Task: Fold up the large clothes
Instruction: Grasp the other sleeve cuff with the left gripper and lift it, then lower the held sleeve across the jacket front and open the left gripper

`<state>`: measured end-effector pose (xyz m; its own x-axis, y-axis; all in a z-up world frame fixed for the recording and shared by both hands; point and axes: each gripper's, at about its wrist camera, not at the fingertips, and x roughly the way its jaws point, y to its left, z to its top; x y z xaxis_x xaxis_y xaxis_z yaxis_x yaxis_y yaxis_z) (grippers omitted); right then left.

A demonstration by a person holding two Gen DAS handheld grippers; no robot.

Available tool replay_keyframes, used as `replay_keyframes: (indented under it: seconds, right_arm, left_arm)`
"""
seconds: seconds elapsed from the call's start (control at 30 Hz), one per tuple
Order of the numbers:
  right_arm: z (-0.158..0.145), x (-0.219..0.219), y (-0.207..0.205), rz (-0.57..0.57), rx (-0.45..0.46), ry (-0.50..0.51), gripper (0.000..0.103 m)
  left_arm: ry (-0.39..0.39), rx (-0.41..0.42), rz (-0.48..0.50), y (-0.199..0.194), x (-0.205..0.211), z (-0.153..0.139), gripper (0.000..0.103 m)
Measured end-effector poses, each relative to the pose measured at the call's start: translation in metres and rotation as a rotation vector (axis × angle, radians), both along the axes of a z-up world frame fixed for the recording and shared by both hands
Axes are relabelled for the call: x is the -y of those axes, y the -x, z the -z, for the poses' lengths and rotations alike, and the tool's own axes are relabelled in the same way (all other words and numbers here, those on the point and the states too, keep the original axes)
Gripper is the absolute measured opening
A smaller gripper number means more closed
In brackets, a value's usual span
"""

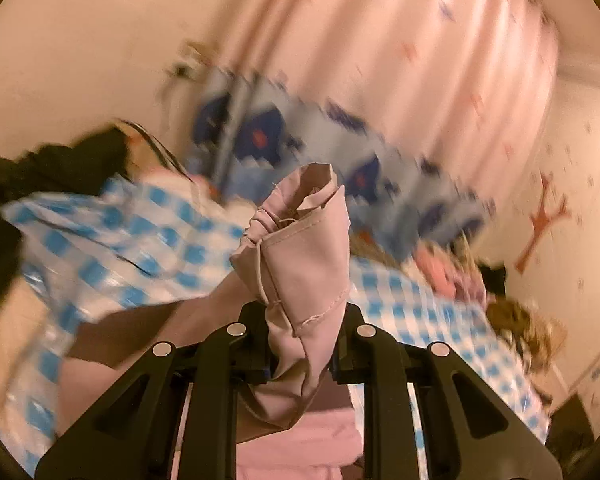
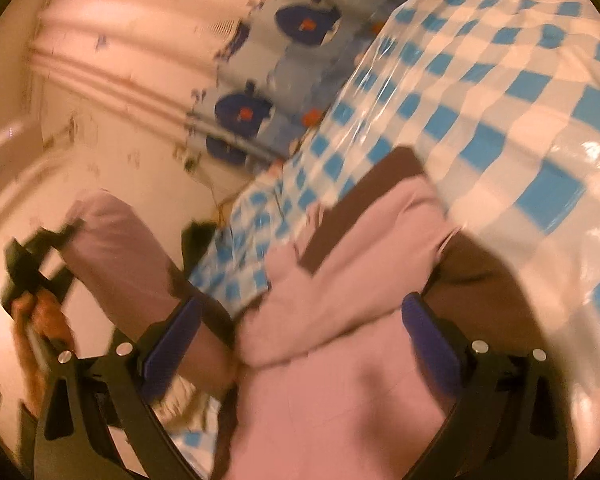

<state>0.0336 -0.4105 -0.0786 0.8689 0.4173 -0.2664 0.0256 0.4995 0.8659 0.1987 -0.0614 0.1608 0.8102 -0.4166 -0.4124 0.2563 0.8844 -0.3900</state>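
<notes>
The left tongs (image 1: 305, 316) pinch a bunched pink garment (image 1: 300, 248); the right tongs (image 2: 300, 320) gape wide, more pink cloth between them.

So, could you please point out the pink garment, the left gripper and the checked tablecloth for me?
pink garment (image 1: 300, 264): left wrist view, on the bunched hem above the fingers.
left gripper (image 1: 301, 320): left wrist view, midway between its fingertips.
checked tablecloth (image 2: 499, 112): right wrist view, on a bare stretch.
</notes>
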Motion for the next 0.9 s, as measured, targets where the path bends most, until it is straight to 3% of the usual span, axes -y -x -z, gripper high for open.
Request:
replay_keyframes:
  seconds: [0.23, 0.4, 0.5, 0.6, 0.7, 0.73, 0.87, 0.9]
  right_arm:
    - [0.005, 0.052, 0.01, 0.112, 0.022, -0.135, 0.097]
    - [0.009, 0.073, 0.013, 0.151, 0.031, -0.191, 0.097]
    - [0.013, 0.083, 0.015, 0.167, 0.033, -0.224, 0.097]
    - [0.019, 0.087, 0.014, 0.168, 0.024, -0.259, 0.097]
    - [0.023, 0.087, 0.013, 0.157, 0.016, -0.282, 0.097]
    - [0.023, 0.086, 0.012, 0.155, 0.016, -0.284, 0.097]
    - [0.023, 0.087, 0.012, 0.156, 0.016, -0.29, 0.097]
    - [0.023, 0.087, 0.012, 0.157, 0.015, -0.292, 0.097]
  left_arm:
    - [-0.09, -0.127, 0.142, -0.024, 0.121, 0.124, 0.017]
    - [-0.168, -0.219, 0.173, -0.038, 0.168, 0.212, 0.017]
    - [-0.196, -0.257, 0.184, -0.039, 0.183, 0.251, 0.017]
    - [-0.216, -0.267, 0.189, -0.037, 0.193, 0.269, 0.017]
    - [-0.315, -0.255, 0.202, -0.031, 0.206, 0.281, 0.019]
    - [-0.349, -0.252, 0.21, -0.029, 0.21, 0.281, 0.023]
    - [-0.534, -0.207, 0.324, -0.004, 0.239, 0.275, 0.066]
    - [-0.558, -0.194, 0.34, 0.001, 0.243, 0.271, 0.069]
